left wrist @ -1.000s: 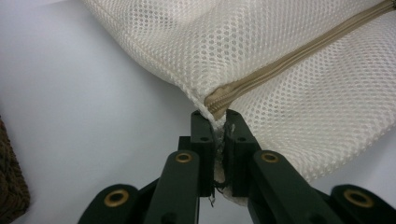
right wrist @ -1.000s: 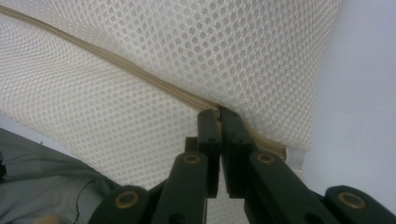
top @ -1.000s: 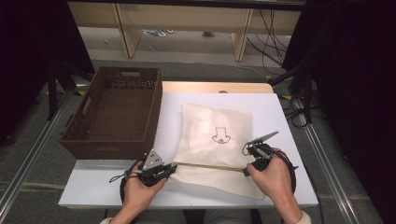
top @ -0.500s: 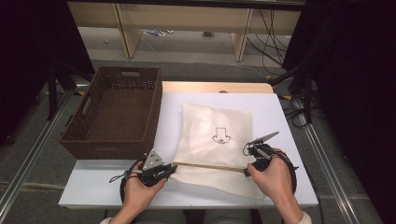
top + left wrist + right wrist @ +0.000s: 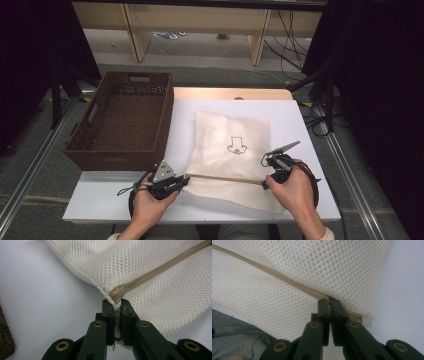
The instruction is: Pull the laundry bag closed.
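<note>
While the left gripper (image 5: 117, 305) and right gripper (image 5: 329, 302) each pinch an end of the zipper (image 5: 225, 178) on the mesh bag (image 5: 231, 150) lying on the table (image 5: 300, 120), a hard pull could tear the mesh or slip the grip.

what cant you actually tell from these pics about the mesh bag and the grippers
- Mesh bag: whether anything is inside; the weave hides it in every view.
- Small black print: too small in the high view to read.
- Left hand-held gripper, right hand-held gripper: how much fabric the shut jaws pinch; the jaws cover it.
- Zipper: its pull, not made out.
</note>
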Action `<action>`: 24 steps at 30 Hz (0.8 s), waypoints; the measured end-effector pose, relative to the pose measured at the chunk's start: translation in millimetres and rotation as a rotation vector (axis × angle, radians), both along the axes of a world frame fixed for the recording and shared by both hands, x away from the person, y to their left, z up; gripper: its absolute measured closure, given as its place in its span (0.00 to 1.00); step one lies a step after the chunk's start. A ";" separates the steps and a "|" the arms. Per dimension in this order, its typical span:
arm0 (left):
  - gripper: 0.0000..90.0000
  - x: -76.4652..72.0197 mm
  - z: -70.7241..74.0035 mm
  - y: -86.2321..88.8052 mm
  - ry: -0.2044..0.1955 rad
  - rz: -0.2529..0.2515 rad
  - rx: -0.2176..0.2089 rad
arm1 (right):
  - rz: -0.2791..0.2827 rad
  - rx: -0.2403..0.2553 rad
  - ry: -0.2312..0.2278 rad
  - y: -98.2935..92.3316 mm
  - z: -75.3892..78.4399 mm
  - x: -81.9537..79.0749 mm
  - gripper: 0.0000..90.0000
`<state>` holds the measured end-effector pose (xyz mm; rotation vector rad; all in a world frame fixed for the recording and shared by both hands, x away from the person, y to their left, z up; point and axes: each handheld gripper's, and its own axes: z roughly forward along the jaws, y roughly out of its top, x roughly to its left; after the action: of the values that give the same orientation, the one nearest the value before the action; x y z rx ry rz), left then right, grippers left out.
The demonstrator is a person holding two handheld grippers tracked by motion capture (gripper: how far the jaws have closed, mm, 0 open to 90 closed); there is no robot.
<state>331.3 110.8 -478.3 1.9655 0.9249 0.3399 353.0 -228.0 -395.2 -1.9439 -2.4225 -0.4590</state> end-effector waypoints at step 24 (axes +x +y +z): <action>0.93 0.4 -0.7 -0.7 0.001 -0.003 -0.005 | 0.017 -0.004 -0.019 -10.6 -1.8 1.1 0.98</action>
<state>331.7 110.1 -479.0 1.9626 0.9228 0.3351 354.1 -238.6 -396.9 -1.9273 -2.4517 -0.4741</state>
